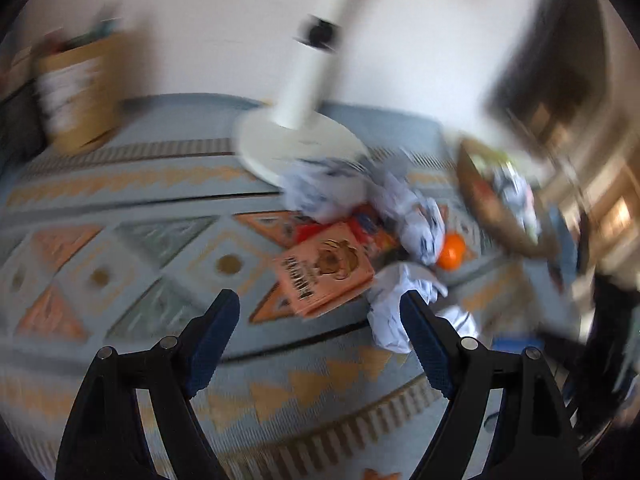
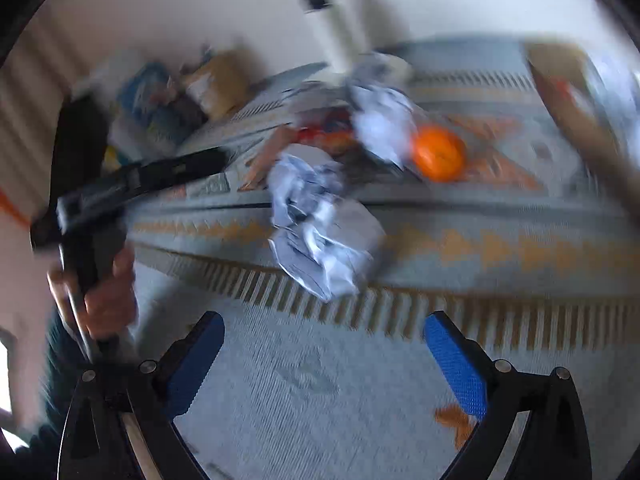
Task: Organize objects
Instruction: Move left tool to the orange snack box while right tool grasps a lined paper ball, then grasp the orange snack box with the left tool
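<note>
Both views are blurred by motion. On a patterned rug lie an orange book, several crumpled white papers and an orange ball. My left gripper is open and empty, above the rug just short of the book. My right gripper is open and empty, short of a crumpled paper at the rug's fringe. The ball and more paper lie beyond. The left gripper body and the hand holding it show at the left of the right wrist view.
A white fan stand stands on the rug behind the pile. A woven basket with items sits at right, also in the right wrist view. A cardboard box stands at back left. Bags lie by the wall.
</note>
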{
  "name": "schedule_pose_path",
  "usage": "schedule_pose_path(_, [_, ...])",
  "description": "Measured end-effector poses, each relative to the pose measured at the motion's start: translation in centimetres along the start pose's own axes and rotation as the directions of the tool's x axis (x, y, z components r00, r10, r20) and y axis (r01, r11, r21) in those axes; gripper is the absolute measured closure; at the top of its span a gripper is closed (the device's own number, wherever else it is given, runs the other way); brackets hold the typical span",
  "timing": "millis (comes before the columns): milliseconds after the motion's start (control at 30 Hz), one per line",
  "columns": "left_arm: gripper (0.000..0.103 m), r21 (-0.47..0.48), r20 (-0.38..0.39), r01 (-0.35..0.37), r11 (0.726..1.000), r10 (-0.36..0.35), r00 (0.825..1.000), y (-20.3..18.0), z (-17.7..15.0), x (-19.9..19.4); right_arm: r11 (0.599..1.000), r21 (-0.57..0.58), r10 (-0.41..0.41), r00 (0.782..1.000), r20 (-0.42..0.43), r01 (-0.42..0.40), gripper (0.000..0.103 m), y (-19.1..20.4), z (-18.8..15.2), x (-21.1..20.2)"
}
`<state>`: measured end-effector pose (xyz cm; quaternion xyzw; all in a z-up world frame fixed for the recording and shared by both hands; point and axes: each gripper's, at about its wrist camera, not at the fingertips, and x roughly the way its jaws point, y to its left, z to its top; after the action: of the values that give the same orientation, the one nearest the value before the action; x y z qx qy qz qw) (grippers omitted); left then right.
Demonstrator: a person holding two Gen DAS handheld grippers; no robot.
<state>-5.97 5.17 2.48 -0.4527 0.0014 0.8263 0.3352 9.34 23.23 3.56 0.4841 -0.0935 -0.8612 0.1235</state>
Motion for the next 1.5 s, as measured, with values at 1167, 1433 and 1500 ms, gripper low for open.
schedule_pose_path(1167, [0.020,0.536,-0.048,-0.167,0.828,0.227,0.973,-5.0,-1.1,4.2,0.991,-0.064,-0.107,0.984,0.146,0.117,0.051,0.3,0.7,1.5])
schedule_pose_path(1433, [0.059,0.519,-0.054,-0.136,0.844,0.192,0.980,-5.3,-0.2,4.0,0.998,-0.021,-0.055,0.988,0.141,0.059,0.050,-0.5,0.9,1.6])
schedule_pose_path(1500, [0.067,0.415,-0.060,-0.141,0.899,0.181,0.982,-4.4,-0.4,2.8,0.998,-0.017,-0.050,0.989,0.143,0.053,0.050,-0.6,0.9,1.5])
